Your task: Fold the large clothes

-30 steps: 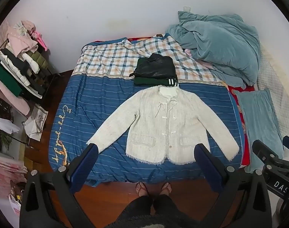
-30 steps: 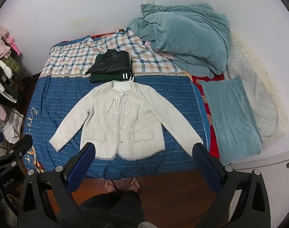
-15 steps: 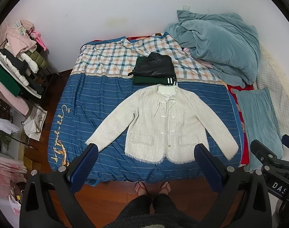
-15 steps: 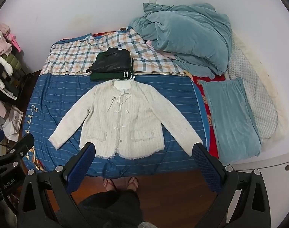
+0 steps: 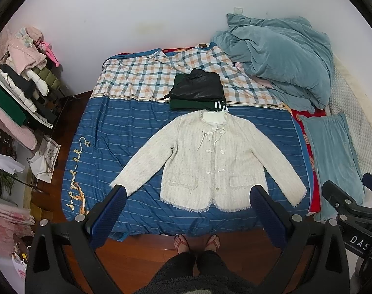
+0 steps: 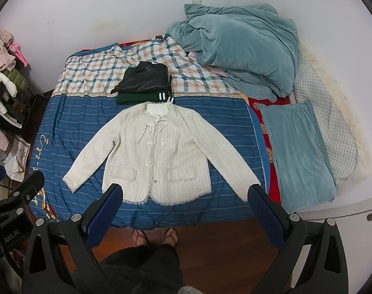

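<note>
A cream tweed jacket lies flat, front up, on the blue striped bedspread, sleeves spread out to both sides; it also shows in the right wrist view. My left gripper is open and empty, held high above the bed's near edge over the jacket hem. My right gripper is open and empty, at a similar height to the right. Neither touches the jacket.
A folded stack of dark clothes lies just beyond the collar. A teal duvet is heaped at the back right, a teal pillow at the right. A clothes rack stands left. The person's feet stand at the bed's foot.
Both grippers have drawn slightly back and up from the bed, so more floor and the feet show. The jacket has not moved.
</note>
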Tool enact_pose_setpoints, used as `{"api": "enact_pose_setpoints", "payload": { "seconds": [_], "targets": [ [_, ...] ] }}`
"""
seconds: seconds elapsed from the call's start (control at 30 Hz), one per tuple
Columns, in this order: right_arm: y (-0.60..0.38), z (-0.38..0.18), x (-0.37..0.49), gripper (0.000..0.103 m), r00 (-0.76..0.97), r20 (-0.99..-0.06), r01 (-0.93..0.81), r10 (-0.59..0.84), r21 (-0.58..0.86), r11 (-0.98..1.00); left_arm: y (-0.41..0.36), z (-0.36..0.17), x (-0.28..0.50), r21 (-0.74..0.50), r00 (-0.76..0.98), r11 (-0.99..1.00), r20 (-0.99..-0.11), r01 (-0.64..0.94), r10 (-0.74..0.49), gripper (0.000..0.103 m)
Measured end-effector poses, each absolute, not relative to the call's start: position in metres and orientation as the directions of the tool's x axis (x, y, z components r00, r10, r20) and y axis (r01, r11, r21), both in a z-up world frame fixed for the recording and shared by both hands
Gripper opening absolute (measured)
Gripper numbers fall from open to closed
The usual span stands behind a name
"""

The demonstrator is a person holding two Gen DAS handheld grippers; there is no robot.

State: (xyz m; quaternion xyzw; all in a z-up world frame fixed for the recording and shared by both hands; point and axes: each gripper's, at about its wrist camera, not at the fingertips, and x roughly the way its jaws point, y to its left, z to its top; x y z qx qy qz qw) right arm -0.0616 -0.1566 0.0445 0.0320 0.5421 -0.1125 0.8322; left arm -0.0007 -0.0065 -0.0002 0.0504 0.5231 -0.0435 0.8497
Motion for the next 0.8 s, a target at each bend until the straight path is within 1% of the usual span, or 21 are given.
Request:
{"api": "enact_pose_setpoints", "payload": {
  "seconds": [0.8],
  "targets": [
    [-0.1518,0.0468,-0.0609,0.103,0.388,-0.911,0.215,-0.141,-0.06,0.975,-0.0074,0.0026,0.0039,0.046,0.455,0.993,-0.89,0.112,-0.01,0.103]
  ]
}}
